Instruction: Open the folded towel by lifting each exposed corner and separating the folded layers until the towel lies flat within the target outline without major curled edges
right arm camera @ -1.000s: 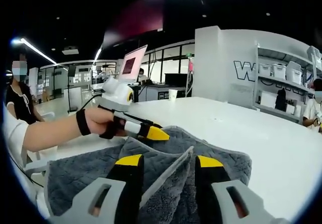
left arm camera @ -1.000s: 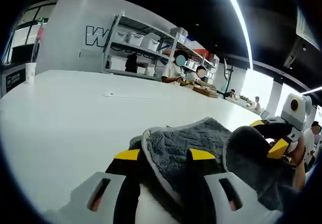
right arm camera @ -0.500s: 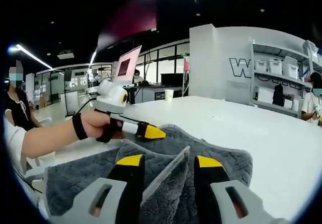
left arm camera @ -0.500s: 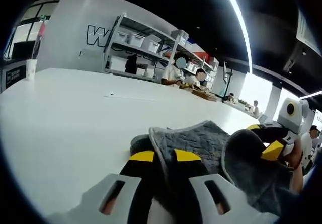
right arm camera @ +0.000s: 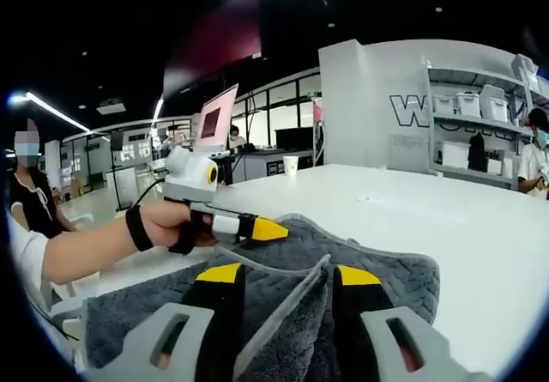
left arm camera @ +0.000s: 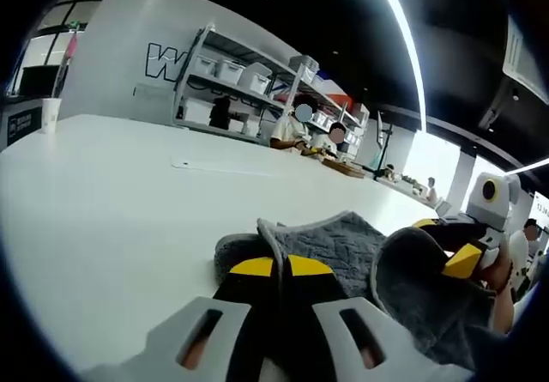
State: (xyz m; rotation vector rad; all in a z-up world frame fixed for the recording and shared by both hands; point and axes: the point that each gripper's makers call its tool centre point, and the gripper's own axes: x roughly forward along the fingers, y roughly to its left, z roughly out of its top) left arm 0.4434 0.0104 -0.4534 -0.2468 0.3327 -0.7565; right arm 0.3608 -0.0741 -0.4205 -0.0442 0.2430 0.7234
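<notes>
A grey quilted towel (left arm camera: 343, 240) lies bunched on the white table (left arm camera: 111, 193). In the left gripper view my left gripper (left arm camera: 280, 267) is shut on a raised, bound edge of the towel, its yellow tips pinching the fabric. My right gripper (left arm camera: 444, 240) comes in from the right, behind a lifted fold. In the right gripper view the towel (right arm camera: 377, 270) spreads under my right gripper (right arm camera: 289, 274), whose jaws stand apart with an upright towel edge between them. The left gripper (right arm camera: 266, 229), held by a hand, rests its tip on the towel just beyond.
Metal shelves with white bins (left arm camera: 232, 69) stand behind the table, with several people seated at its far end (left arm camera: 296, 129). A paper cup (left arm camera: 50, 114) is at the far left edge. A person (right arm camera: 30, 202) sits at the left, near a laptop screen (right arm camera: 216, 120).
My left gripper's jaws have closed from wide apart onto the towel's raised edge. The right gripper's jaws stay equally far apart, and the views have shifted only slightly.
</notes>
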